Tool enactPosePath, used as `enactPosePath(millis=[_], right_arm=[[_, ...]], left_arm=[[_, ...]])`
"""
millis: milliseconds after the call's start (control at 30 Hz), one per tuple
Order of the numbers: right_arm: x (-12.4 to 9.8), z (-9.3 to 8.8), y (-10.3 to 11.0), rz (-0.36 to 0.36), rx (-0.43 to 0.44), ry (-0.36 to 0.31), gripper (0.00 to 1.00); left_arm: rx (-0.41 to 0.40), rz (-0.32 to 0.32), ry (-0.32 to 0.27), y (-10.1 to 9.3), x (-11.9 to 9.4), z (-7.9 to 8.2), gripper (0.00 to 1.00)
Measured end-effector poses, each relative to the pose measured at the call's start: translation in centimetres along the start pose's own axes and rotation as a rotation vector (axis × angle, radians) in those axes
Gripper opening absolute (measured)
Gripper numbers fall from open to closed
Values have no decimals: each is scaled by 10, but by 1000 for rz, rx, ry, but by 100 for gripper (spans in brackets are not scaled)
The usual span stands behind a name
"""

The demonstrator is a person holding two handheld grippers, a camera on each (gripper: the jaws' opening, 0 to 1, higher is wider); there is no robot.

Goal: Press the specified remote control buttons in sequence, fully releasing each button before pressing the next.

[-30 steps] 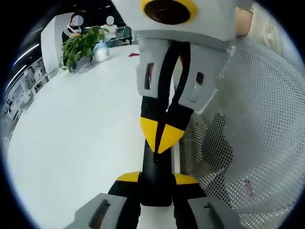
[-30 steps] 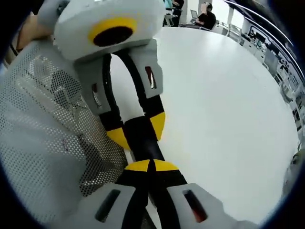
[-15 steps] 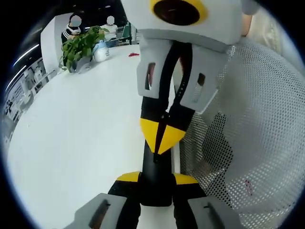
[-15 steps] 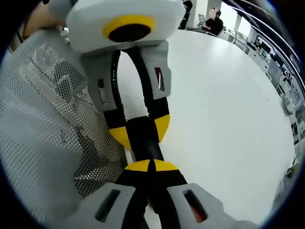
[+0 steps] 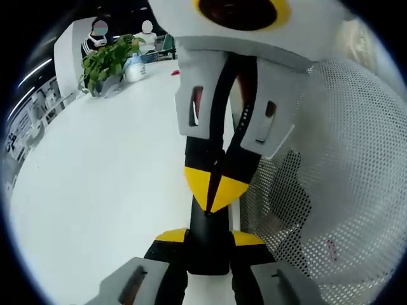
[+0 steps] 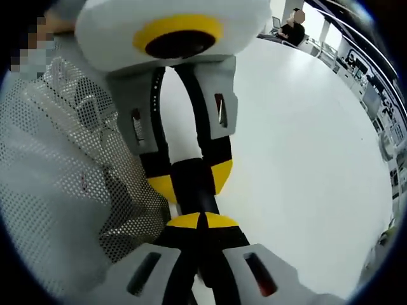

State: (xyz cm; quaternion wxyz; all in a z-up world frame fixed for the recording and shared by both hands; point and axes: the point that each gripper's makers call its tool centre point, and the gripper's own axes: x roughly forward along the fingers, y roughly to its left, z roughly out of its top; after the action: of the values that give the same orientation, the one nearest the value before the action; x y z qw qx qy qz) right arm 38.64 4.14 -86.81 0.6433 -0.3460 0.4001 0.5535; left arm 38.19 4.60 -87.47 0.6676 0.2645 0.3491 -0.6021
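Judging by its slim black body, the remote [image 5: 206,254] should be light and rigid, with a smooth casing that could slide or twist if squeezed only at one end. The safest hold is across its two long edges, well away from the button face, and that is how the left tool [image 5: 208,236] has it: the yellow-tipped jaws are clamped on either side of the remote. In the right gripper view the same grip shows from the opposite side, with the left tool [image 6: 189,181] coming down from above and the remote [image 6: 194,197] pinched between its tips.

The right tool [image 5: 213,187] has its jaws brought together into a single yellow point, and that point sits on the remote just ahead of the left tool's tips – probably pressing, though no button can be made out. Its own closed tips [image 6: 202,221] meet the remote's near end.

The remote's long axis runs straight out along the left tool's jaws, toward the right tool – the two tools face each other along it. Beneath both lies the white table [image 5: 95,190], and white mesh fabric [image 5: 343,190] sits beside the left tool.
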Motion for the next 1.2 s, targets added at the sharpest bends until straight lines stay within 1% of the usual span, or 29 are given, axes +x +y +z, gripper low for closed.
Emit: enactPosePath(millis=[133, 167, 200, 267, 333, 400, 433, 500, 533, 633, 733, 767, 833, 967, 1067, 1200], right_arm=[[0, 0, -1, 10, 43, 31, 0], [1, 0, 0, 6, 26, 43, 0], [0, -1, 0, -4, -12, 66, 0], [1, 0, 1, -19, -11, 92, 0], [1, 0, 0, -19, 8, 96, 0], [1, -2, -1, -10, 38, 73, 0], [0, -2, -1, -7, 56, 50, 0], [-1, -2, -1, -6, 62, 9, 0], [-1, -2, -1, -9, 78, -25, 0], [-2, -2, 0, -16, 69, -65, 0], [-2, 0, 1, -29, 38, -62, 0], [-1, 1, 1, -36, -5, -45, 0], [0, 3, 1, -41, -64, -25, 0], [1, 3, 2, -40, -74, -9, 0], [1, 3, 0, -13, -33, -3, 0], [2, 3, 0, 17, -23, 25, 0]], left_arm=[[-3, -4, -5, 0, 0, 0, 24], [-2, -4, -6, 0, 0, 0, 24], [-1, -5, -6, 0, 0, 0, 24], [-1, -6, -8, 0, 0, 0, 24], [-2, -6, -8, 0, 0, 0, 24], [-2, -6, -9, 0, 0, 0, 24], [-3, -6, -10, 0, 0, 0, 24], [-4, -7, -15, 0, 0, 0, 24], [-6, -8, -17, 0, 0, 0, 24], [-7, -10, -23, 0, 0, 0, 24], [-7, -10, -24, 0, -1, 0, 24], [-8, -10, -25, 0, -1, 0, 24], [-7, -10, -24, 0, -1, 0, 24], [-7, -8, -23, 0, -1, 0, 24], [-6, -8, -24, 0, 0, 0, 24], [-2, -11, -32, 0, -1, 0, 24]])
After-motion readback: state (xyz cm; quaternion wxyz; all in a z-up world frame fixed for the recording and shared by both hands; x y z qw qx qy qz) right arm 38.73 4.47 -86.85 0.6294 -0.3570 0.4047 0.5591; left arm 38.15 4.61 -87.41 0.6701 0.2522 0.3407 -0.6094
